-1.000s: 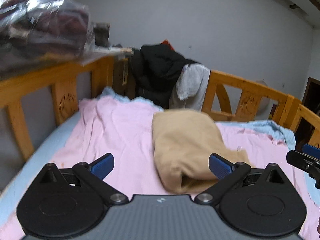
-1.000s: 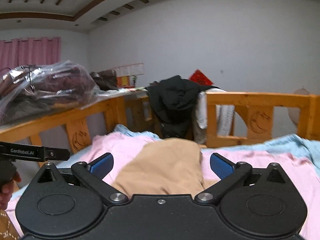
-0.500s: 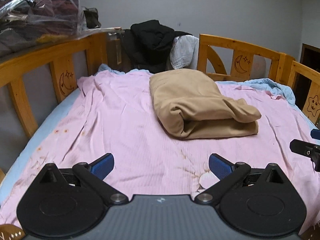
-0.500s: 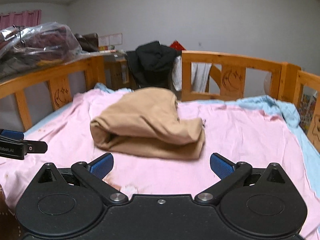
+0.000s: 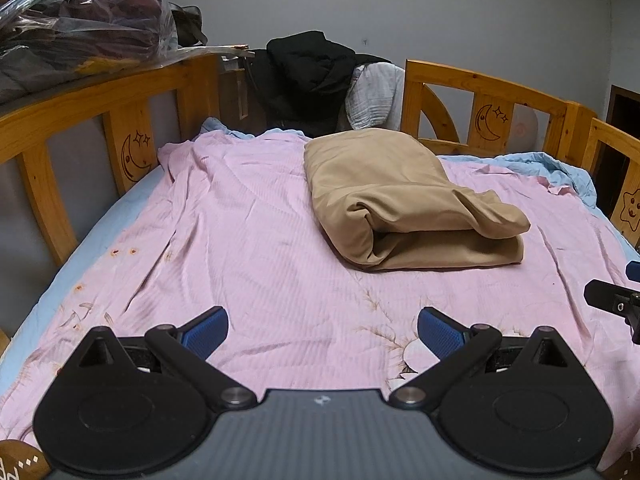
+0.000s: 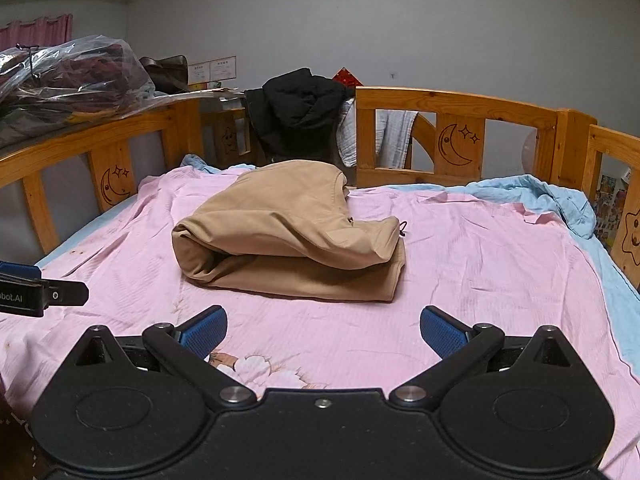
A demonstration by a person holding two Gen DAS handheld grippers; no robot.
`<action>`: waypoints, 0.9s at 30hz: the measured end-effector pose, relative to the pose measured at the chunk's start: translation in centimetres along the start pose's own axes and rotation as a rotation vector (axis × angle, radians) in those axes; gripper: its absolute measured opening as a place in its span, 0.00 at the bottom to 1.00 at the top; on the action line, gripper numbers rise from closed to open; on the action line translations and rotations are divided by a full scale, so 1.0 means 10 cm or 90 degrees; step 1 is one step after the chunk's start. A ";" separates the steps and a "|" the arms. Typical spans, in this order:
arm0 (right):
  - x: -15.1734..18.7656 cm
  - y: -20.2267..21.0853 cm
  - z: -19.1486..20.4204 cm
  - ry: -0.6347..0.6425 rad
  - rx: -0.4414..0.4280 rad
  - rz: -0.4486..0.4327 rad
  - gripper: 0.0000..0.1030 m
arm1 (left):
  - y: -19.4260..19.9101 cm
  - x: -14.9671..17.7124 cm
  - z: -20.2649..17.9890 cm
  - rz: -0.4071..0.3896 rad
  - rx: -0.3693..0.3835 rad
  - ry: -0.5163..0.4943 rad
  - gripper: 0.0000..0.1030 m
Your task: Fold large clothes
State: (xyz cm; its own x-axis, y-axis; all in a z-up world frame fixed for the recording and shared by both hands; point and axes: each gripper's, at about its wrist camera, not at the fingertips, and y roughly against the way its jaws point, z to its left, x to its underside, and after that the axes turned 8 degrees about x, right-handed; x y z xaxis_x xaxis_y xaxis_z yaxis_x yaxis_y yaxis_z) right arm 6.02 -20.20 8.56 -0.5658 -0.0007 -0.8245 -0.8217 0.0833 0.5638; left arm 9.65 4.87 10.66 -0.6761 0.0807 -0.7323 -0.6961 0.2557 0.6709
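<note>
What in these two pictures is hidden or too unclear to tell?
- Tan garment: its type; folded layers hide its shape in both views.
- Plastic bag: contents blurred by crinkled film and cut off by the left edge.
- Wall papers: print too small, right wrist view.
- Right gripper: mostly cut off by the left wrist view's edge.

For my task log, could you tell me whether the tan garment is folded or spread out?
Folded: the tan garment lies doubled in stacked layers.
</note>
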 end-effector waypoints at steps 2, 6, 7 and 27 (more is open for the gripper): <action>0.00 0.00 0.00 0.000 0.000 0.001 0.99 | -0.01 0.00 0.00 0.001 -0.001 -0.001 0.99; -0.01 -0.03 -0.01 -0.001 0.000 0.003 0.99 | -0.02 0.00 0.00 0.003 -0.016 -0.003 0.99; -0.01 -0.03 0.00 -0.001 0.001 0.003 0.99 | -0.04 0.00 -0.01 0.009 -0.026 -0.005 0.99; 0.06 -0.13 0.00 0.000 0.001 0.023 0.99 | -0.11 0.08 -0.13 0.040 -0.023 -0.046 0.99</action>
State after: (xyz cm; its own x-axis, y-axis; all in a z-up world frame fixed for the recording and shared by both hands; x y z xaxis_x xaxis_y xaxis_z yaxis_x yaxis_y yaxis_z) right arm 6.77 -20.29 7.32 -0.5950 0.0020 -0.8037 -0.8007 0.0844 0.5930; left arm 9.57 3.45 9.49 -0.7003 0.1651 -0.6945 -0.6623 0.2130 0.7183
